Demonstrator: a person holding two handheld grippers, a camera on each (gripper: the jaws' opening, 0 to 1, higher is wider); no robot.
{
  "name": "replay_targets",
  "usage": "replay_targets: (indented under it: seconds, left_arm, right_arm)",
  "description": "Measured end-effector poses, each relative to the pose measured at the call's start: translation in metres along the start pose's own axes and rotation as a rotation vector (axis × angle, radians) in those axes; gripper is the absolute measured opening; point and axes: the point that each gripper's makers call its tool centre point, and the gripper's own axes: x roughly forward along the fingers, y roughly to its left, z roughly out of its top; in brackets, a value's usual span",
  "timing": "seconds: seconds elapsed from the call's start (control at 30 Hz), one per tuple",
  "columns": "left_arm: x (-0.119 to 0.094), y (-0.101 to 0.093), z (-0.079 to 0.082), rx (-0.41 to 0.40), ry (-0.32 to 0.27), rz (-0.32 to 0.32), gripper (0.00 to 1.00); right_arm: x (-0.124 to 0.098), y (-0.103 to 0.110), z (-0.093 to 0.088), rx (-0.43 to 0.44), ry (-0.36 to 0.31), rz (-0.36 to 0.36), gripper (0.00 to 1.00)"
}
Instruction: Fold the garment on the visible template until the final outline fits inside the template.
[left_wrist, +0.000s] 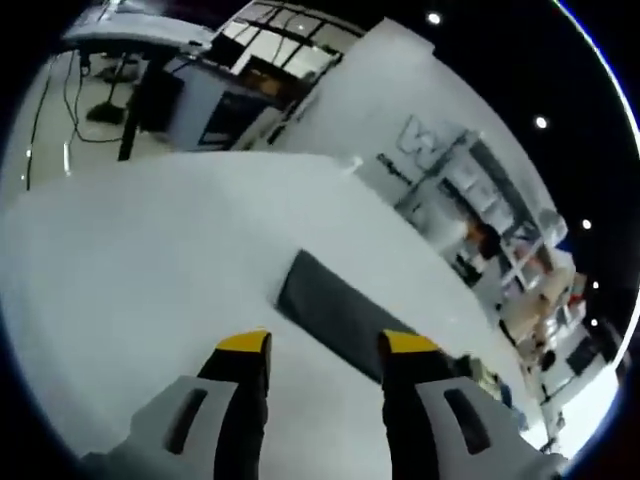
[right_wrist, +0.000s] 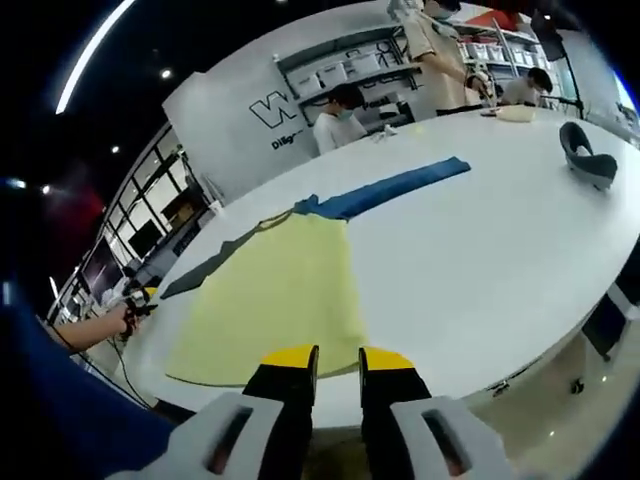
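Approaching garment (right_wrist: 270, 290) on table (right_wrist: 480, 250), lower centre of right gripper view.
Soft, limp fabric; grip near edge. Right gripper (right_wrist: 337, 360) jaws narrowly parted, empty; left gripper (left_wrist: 325, 345) jaws open, empty.

I see a big white table (right_wrist: 500, 230) running across the right gripper view, with people seated and standing at its far end. Behind them a pale wall (right_wrist: 225, 110) carries dark lettering (too blurred for me to read), and grey shelving (right_wrist: 345, 65) holds white boxes. Dark-framed windows (right_wrist: 150, 225) line the side. Small ceiling spots (left_wrist: 433, 18) dot a black ceiling in the left gripper view, where I also make out a desk (left_wrist: 135, 35) with cables hanging to the pale floor (left_wrist: 60, 135).
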Motion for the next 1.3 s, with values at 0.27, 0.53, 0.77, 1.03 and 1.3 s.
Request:
replay_targets:
  seconds: [0.27, 0.53, 0.77, 1.03, 1.3]
  left_arm:
    - [0.015, 0.000, 0.009, -0.024, -0.009, -0.023, 0.35]
    - [0.032, -0.007, 0.015, -0.033, -0.007, -0.040, 0.29]
    - [0.045, 0.002, 0.018, 0.026, 0.009, -0.015, 0.16]
    - [0.041, -0.002, 0.019, 0.075, 0.011, -0.007, 0.00]
    - [0.023, -0.070, 0.036, 0.187, -0.018, -0.180, 0.00]
  right_arm:
    - [-0.004, 0.007, 0.000, 0.018, -0.006, -0.029, 0.11]
    - [-0.008, 0.011, 0.003, 0.026, -0.014, -0.051, 0.09]
    - [-0.007, 0.016, 0.001, 0.029, -0.012, -0.050, 0.09]
    - [-0.006, 0.013, 0.000, 0.041, -0.022, -0.044, 0.08]
    - [0.000, 0.017, -0.005, 0.056, -0.018, -0.008, 0.07]
